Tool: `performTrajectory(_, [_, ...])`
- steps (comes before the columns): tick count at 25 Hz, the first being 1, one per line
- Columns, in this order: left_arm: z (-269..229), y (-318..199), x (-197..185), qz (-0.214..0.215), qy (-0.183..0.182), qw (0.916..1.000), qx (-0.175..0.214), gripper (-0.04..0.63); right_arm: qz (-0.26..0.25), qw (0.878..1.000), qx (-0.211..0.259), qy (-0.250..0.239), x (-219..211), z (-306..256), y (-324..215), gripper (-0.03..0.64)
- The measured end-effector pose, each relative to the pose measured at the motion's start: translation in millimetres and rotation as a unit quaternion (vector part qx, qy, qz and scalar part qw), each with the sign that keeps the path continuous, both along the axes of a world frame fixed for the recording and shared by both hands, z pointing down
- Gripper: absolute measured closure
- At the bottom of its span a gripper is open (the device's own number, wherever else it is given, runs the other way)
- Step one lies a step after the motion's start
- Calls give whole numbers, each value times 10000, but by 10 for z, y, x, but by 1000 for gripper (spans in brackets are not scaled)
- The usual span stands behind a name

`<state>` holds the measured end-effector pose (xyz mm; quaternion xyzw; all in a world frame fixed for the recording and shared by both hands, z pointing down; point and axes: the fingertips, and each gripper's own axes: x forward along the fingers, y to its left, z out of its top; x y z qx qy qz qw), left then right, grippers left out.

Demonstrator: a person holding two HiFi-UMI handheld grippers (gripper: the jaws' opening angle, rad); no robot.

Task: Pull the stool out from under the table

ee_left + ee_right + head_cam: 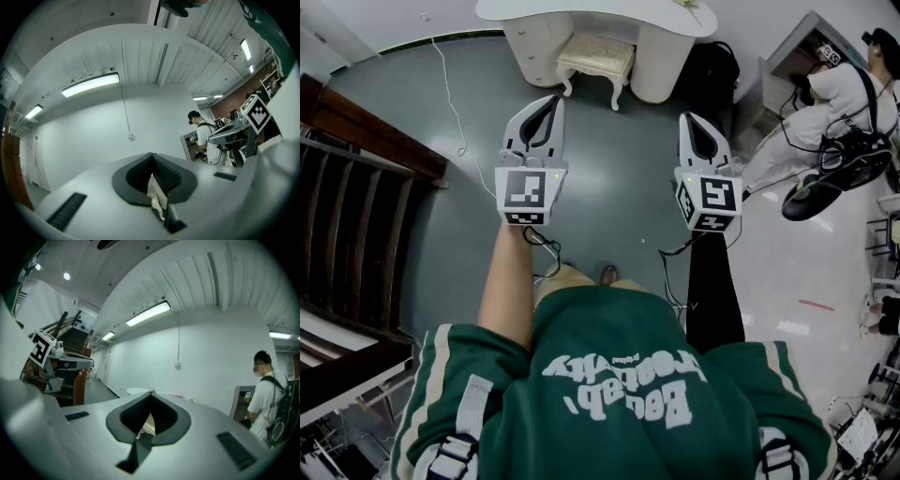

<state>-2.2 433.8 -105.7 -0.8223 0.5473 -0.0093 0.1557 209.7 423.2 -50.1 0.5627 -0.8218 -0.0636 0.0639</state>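
In the head view a cream stool [595,56] with carved legs stands tucked under the white dressing table [534,11] at the far end of the grey floor. My left gripper [554,99] and right gripper [688,119] are held side by side, level, well short of the stool and pointing toward it. Both are shut with nothing between the jaws. The left gripper [151,155] faces the white wall and ceiling in its own view. The right gripper [151,393] looks over the table's top [133,391] in its own view.
A dark wooden staircase [352,187] runs along the left. A person in white [839,98] stands at the right by a cabinet, with a black bag [712,70] beside the table. A thin white cable [450,84] lies on the floor to the left.
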Motion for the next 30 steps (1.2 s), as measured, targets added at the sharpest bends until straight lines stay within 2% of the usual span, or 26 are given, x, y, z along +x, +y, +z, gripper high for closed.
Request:
performTrajectory(21, [-41,-73,2,-42,-85,10000,-9,581,-144,9998,53,-114,-45,-9,-77,607])
performTrajectory(30, [-3,-657,-243,-11,-120,9999,19,581,-153,9998,94,-127,-284,71,-648,607])
